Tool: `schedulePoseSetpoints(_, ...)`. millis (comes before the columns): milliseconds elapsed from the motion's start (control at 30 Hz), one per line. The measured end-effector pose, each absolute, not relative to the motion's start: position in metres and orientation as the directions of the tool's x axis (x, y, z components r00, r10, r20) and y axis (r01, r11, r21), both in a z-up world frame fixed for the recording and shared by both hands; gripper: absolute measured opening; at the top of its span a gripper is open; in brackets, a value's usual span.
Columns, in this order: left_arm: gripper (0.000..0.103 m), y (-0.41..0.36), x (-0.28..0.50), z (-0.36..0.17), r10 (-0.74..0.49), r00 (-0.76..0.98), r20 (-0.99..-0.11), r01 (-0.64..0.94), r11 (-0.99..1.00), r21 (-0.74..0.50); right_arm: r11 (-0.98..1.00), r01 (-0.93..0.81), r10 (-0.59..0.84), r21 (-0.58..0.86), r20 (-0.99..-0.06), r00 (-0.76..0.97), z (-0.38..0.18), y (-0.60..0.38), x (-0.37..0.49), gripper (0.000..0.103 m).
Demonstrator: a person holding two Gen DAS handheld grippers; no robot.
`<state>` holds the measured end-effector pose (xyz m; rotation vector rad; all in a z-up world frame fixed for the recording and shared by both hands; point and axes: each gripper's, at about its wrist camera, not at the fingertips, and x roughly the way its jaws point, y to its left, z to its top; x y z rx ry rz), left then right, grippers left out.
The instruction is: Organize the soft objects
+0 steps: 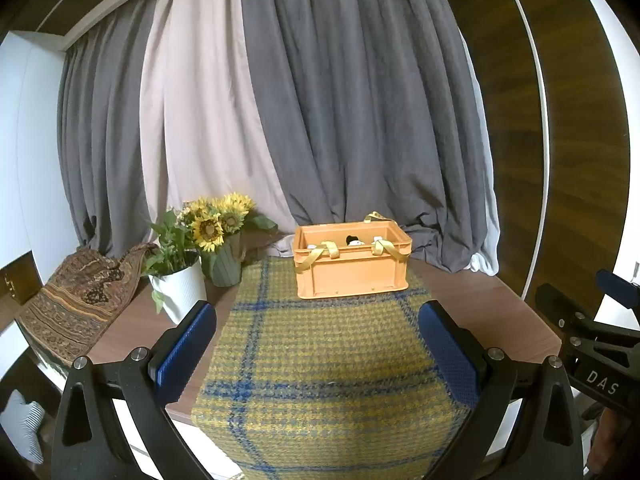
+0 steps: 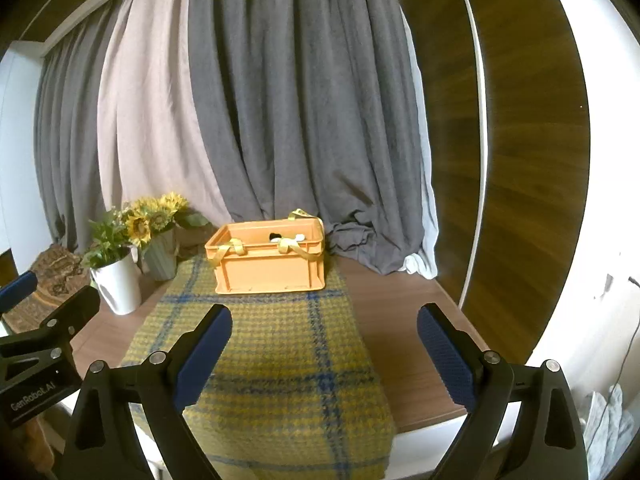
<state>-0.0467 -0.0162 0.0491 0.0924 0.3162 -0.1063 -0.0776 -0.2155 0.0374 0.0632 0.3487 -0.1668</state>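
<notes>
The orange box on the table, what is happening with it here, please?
A person holds two tongs, both open and empty, in front of the table. The left tongs and right tongs hover above the near end of a yellow and blue blanket. The orange box stands at the far end of it, untouched, with yellow straps over its rim. Something sits inside, but it is too hidden to name.

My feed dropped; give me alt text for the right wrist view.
The open right gripper hovers over a yellow-and-blue plaid woollen blanket on a brown table; an orange plastic crate sits at the blanket's far end.
</notes>
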Motion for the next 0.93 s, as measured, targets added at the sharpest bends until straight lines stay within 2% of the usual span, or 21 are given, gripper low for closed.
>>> schedulePoseSetpoints(933, 0.103, -0.0195, -0.0485, 0.0552, -0.094, 0.944, -0.316, 0.12, 0.991, 0.065, 0.985, 0.17, -0.148, 0.035, -0.346, 0.927, 0.0397, -0.2176, -0.0807, 0.095)
